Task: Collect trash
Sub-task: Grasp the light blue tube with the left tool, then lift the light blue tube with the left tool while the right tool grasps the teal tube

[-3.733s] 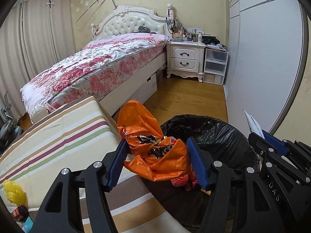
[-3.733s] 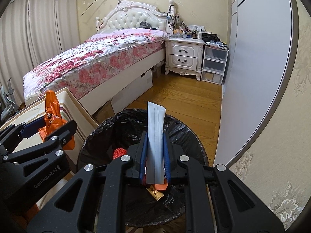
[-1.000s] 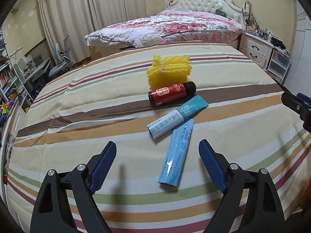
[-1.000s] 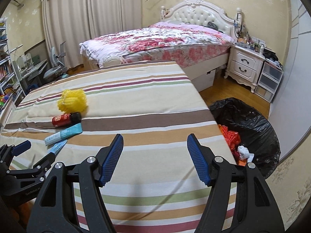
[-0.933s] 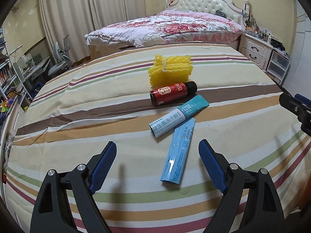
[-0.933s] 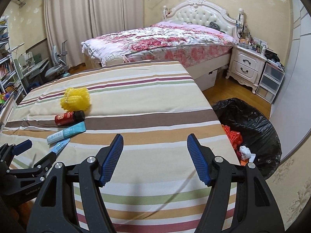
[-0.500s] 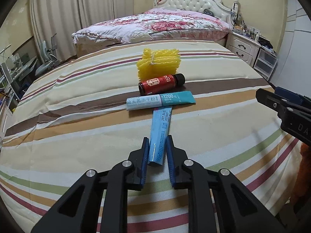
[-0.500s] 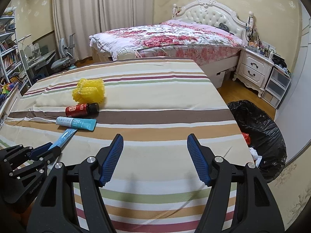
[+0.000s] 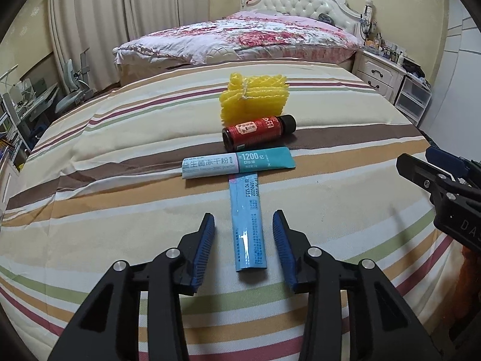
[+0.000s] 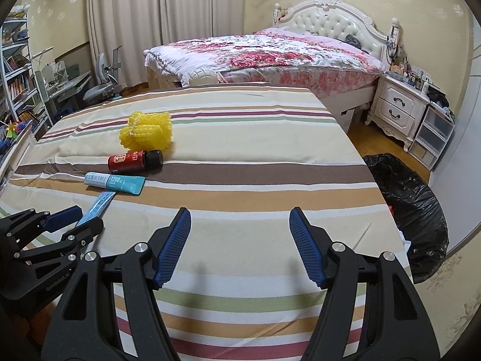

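Observation:
On the striped tablecloth [image 9: 90, 198] lie a light blue sachet [image 9: 249, 225], a white-and-teal sachet [image 9: 237, 165], a red bottle with a black cap [image 9: 258, 131] and a yellow net bundle [image 9: 254, 94]. My left gripper [image 9: 244, 246] is open, its blue pads either side of the light blue sachet's near end, not touching it. My right gripper [image 10: 240, 240] is open and empty above the cloth, to the right of the items. In the right wrist view I see the sachets [image 10: 114, 182], the bottle [image 10: 135, 160] and the left gripper [image 10: 75, 219].
A black-lined trash bin [image 10: 412, 207] with trash inside stands on the wood floor off the table's right edge. A bed with a floral cover [image 10: 270, 54] lies behind the table. A white nightstand [image 10: 399, 108] and drawers are at the far right.
Half a second ago my left gripper was shut on the light blue sachet; now its jaws have opened and the sachet lies flat between them. The right gripper stays open.

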Demonstrator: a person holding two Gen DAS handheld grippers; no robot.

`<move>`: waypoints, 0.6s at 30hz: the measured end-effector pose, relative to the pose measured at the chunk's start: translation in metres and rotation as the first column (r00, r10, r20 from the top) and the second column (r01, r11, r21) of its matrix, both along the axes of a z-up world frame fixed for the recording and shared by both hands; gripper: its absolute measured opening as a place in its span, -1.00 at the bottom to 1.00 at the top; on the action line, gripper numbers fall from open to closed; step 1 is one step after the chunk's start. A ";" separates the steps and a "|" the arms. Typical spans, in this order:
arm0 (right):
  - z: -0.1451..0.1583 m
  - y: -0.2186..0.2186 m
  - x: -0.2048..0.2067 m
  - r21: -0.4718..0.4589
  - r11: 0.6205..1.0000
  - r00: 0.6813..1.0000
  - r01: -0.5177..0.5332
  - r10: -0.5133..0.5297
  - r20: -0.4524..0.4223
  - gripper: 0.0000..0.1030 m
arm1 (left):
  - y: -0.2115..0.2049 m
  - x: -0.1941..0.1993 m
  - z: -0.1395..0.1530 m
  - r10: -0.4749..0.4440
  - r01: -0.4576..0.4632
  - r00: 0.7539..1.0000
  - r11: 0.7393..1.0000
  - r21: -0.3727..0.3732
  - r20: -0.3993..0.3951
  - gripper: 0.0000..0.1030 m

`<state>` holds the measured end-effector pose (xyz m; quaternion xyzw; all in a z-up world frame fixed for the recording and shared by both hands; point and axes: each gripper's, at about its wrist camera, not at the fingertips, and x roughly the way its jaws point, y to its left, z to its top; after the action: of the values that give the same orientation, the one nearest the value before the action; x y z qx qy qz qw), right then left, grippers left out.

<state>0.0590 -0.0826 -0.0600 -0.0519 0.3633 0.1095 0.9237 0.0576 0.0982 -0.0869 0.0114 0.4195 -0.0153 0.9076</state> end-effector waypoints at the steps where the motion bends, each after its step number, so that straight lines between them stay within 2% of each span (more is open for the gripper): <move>1: 0.000 0.000 0.000 0.000 1.000 1.000 0.001 -0.001 0.000 0.29 | -0.001 0.000 0.000 -0.010 0.010 1.000 1.000 -0.001 0.004 -0.40; 2: 0.000 0.000 0.000 0.000 1.000 1.000 0.001 -0.001 0.001 0.29 | -0.003 0.000 0.000 -0.014 0.014 1.000 1.000 0.009 0.011 -0.56; 5: -0.002 0.000 0.000 0.006 1.000 1.000 0.008 -0.008 -0.001 0.29 | -0.006 -0.003 0.000 -0.033 0.033 0.999 0.999 0.011 0.022 -0.65; 14: -0.004 -0.006 0.002 0.014 1.000 1.000 0.018 -0.018 -0.009 0.29 | -0.024 -0.015 0.008 -0.107 0.106 0.993 0.994 0.011 0.059 -0.66; 18: -0.004 -0.006 0.003 0.017 1.000 1.000 0.013 -0.013 -0.012 0.29 | -0.021 -0.022 0.008 -0.100 0.099 0.993 0.995 0.022 0.056 -0.66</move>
<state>0.0616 -0.0890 -0.0636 -0.0412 0.3682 0.1069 0.9227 0.0356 0.0769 -0.0786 0.0413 0.3926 -0.0562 0.9171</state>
